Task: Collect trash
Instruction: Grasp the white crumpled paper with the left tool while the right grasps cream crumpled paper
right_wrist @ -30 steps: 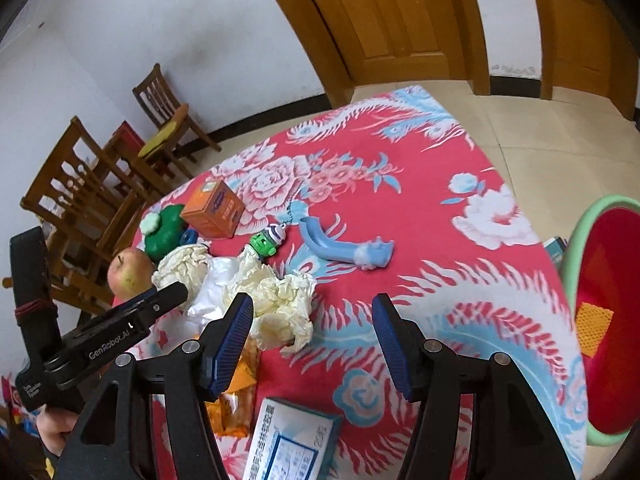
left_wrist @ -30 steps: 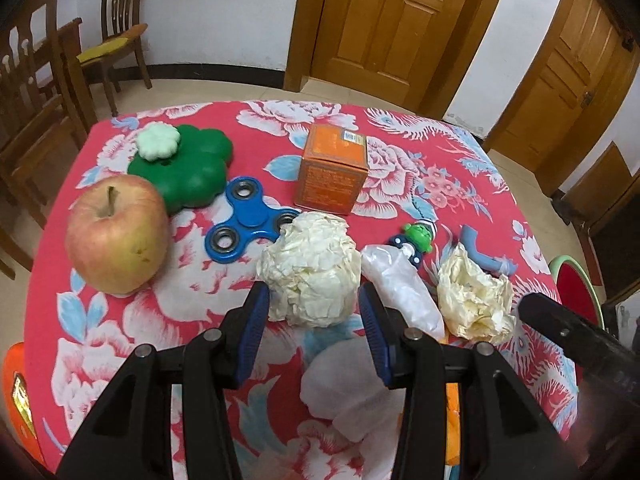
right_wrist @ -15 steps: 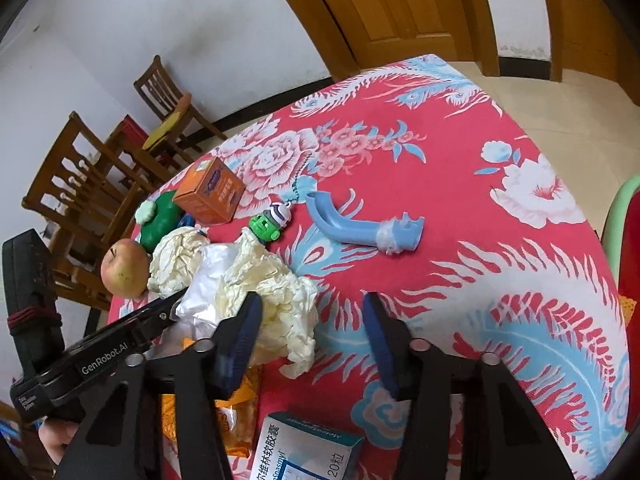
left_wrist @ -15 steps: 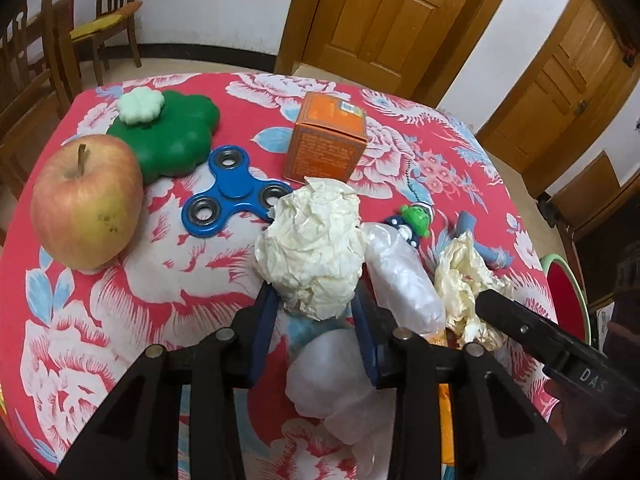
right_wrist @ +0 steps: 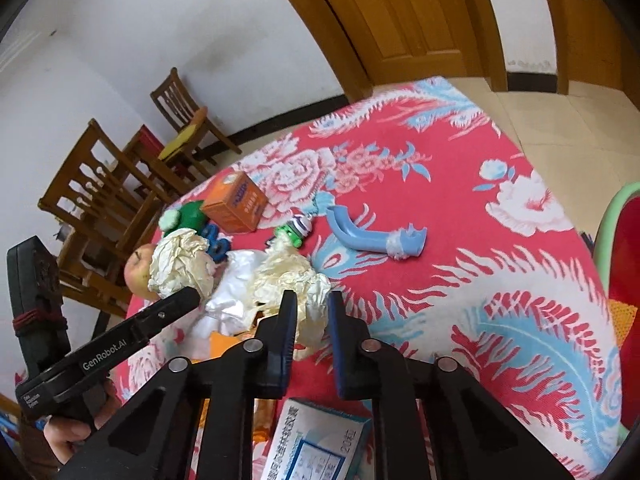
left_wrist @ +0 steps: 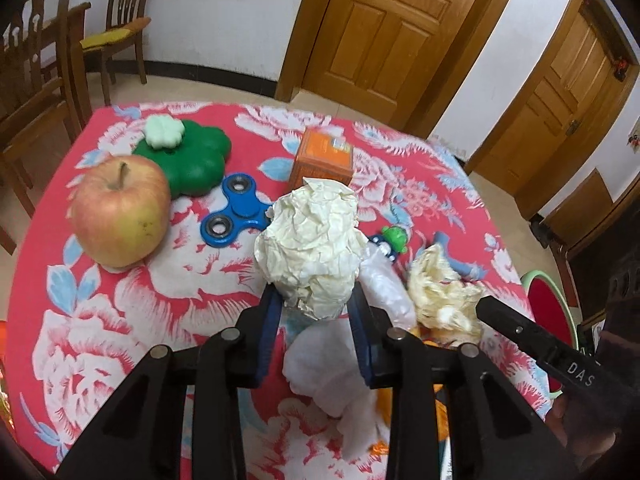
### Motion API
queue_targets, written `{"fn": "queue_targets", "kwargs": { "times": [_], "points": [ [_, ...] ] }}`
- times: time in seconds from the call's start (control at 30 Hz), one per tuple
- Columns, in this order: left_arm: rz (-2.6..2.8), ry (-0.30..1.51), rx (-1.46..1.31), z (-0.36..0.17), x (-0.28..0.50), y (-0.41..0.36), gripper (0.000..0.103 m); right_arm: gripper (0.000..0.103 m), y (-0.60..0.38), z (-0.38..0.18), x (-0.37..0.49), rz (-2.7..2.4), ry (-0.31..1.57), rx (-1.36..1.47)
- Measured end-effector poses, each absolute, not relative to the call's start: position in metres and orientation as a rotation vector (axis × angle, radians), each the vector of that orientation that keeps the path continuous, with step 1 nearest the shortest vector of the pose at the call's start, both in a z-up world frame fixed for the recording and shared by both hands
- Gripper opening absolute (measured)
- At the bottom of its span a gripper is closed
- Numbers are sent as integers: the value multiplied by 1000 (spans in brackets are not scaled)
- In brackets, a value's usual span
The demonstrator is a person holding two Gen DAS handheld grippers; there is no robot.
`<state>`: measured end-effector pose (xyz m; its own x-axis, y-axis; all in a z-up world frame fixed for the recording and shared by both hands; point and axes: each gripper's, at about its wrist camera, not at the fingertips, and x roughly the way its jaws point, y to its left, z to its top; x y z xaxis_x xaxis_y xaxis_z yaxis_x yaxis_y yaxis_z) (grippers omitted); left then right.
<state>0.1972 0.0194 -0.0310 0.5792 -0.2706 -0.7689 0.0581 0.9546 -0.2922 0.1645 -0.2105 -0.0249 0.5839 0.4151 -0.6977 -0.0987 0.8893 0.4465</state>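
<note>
Across the counter (left_wrist: 168, 320) we see keepers such as the apple (left_wrist: 120, 210), green toy (left_wrist: 192, 160), orange box (left_wrist: 324, 160) and blue spinner (left_wrist: 236, 212), while the red bin (right_wrist: 628, 280) waits just beside the counter's edge with, as far as we can tell, nothing dropped in yet. Our left hand-held gripper (left_wrist: 314, 306) is closing on the big paper wad (left_wrist: 310, 240), and our right hand-held gripper (right_wrist: 311, 320) is clamped on the yellowish wad (right_wrist: 292, 280). The clear plastic (left_wrist: 384, 284), white tissue (left_wrist: 332, 368) and orange wrapper (right_wrist: 224, 344) lie uncollected, so we judge the task barely begun.
</note>
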Motion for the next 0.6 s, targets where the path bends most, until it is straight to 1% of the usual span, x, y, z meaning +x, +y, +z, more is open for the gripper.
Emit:
{"fn": "queue_targets", "kwargs": {
  "times": [0.17,0.2,0.23,0.27,0.3,0.5,0.6],
  "points": [
    [-184,905,-230,-19,186,17,33,13,-209,-21,160,304,894,375],
    [-179,903,-227,-18,184,17,33,15,-208,-22,160,307,905,381],
    [-173,901,-224,-18,182,17,33,26,-208,-23,160,308,913,385],
    [-168,902,-225,-19,181,18,33,32,-208,-24,160,307,915,392],
    [-163,904,-230,-20,179,19,33,41,-207,-25,160,303,919,396],
    [-123,914,-236,-30,173,27,33,48,-200,-32,166,272,939,360],
    [-119,920,-249,-34,170,30,33,48,-194,-38,172,249,947,332]
  ]
}}
